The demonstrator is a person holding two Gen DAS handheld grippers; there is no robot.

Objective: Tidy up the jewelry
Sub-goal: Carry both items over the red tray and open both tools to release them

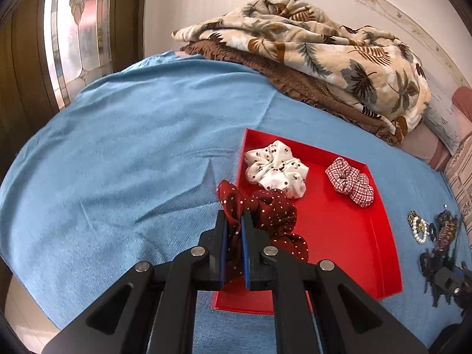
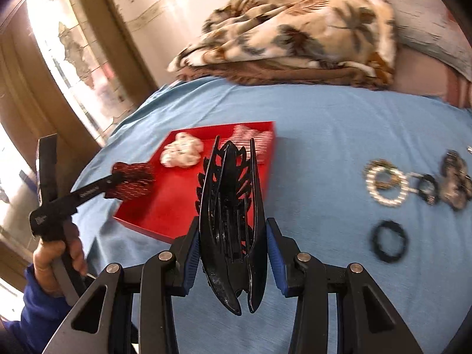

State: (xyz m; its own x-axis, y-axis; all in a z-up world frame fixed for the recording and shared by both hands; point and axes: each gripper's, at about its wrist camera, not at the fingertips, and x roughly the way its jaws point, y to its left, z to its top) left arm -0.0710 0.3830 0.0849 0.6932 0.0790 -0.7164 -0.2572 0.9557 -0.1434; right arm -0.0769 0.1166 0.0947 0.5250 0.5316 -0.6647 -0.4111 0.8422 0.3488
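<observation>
Scrunchies and hair clips lie spread over a blue bedsheet [image 1: 118, 153]. From the left wrist camera, the left gripper [image 1: 234, 227] is clamped on a dark red polka-dot scrunchie [image 1: 271, 218], whose fabric is pinched between the blue pads and bunches out past the fingertips, over the near left corner of a red tray [image 1: 354, 236]. Inside the tray a white dotted scrunchie [image 1: 275, 169] rests near the far left corner, and a red-and-white checked scrunchie [image 1: 351, 181] lies towards the far right wall, apart from the white one. To the right of the tray, on the sheet, sit a pearl bracelet [image 1: 419, 230] and a cluster of dark hair clips [image 1: 442, 236]; the right gripper [image 1: 451, 280] shows at the edge, too blurred to read. A leaf-print blanket [image 1: 309, 50] is heaped at the far end of the bed.

From the right wrist camera, the right gripper [image 2: 233, 244] grips a black claw hair clip [image 2: 233, 221], standing upright between its blue pads, teeth pointing away. Beyond it lies the red tray [image 2: 165, 200], with the white scrunchie [image 2: 181, 153] inside. At the left, a hand [image 2: 56, 256] in a blue sleeve holds the left gripper [image 2: 113, 178], with the dark red scrunchie [image 2: 132, 183] over the tray's left edge. Right of the tray, on the sheet, are the pearl bracelet [image 2: 386, 185], a black hair tie [image 2: 389, 240] and a brownish clip [image 2: 454, 180], all blurred.
</observation>
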